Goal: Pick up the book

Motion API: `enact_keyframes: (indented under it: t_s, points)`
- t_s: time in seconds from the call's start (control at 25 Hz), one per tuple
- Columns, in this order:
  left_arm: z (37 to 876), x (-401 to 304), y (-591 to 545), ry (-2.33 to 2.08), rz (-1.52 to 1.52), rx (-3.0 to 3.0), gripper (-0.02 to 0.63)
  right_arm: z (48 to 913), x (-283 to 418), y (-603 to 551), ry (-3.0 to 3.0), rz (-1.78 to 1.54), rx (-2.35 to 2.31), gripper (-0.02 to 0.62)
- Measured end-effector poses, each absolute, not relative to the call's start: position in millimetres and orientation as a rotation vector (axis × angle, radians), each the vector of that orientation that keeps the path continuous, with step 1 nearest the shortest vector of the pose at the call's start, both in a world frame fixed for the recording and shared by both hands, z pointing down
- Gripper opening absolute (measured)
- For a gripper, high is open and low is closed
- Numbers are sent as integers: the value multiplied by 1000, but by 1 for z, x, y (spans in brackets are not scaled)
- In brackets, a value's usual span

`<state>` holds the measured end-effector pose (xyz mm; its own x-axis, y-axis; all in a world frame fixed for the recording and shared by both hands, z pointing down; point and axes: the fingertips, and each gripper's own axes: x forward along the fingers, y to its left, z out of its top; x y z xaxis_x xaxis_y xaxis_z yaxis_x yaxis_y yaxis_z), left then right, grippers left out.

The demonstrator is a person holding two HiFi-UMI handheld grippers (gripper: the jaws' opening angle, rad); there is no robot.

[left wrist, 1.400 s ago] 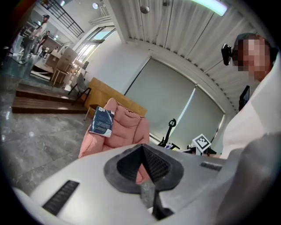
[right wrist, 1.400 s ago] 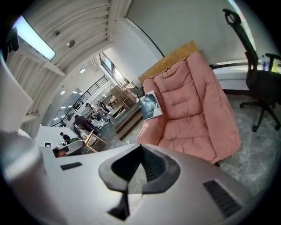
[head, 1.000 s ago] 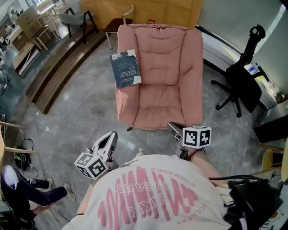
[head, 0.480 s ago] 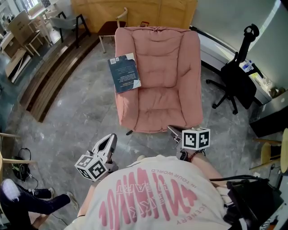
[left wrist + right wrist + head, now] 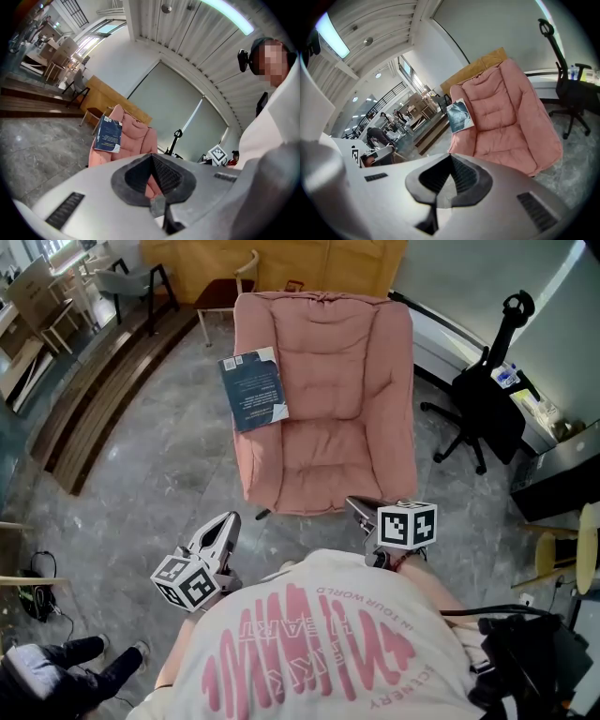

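Reading the pink print on the white shirt (image 5: 319, 652) first: IN YOUR WORLD, upside down in the head view, with the larger lettering beside it not legible. Square black-and-white markers on each tool's cube. White lines of print on the dark blue book (image 5: 253, 390), too small to read. Lying flat on the armrest at the picture's left of the pink armchair (image 5: 328, 427), well apart from both tools. Left tool (image 5: 228, 518) clenched shut, nothing between the jaws, aimed toward the chair. Right tool (image 5: 354, 505) likewise clenched and empty, near the seat's front edge. Against a second ago: chair and book shifted slightly up and left in the head view, book unmoved on the armrest. Dark-trousered legs (image 5: 56, 667) at lower left now nearer the corner.
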<state>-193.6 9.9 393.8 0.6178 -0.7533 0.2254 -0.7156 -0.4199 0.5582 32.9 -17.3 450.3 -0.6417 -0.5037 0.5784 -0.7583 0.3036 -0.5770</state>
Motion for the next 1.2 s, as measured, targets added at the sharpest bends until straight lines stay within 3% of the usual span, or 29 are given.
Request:
enact_keyframes:
  t_s: [1.2]
  points:
    - [401,-237,-71,-1418,-164,2031,8,466,-35,-158,-2299,1176,779,8]
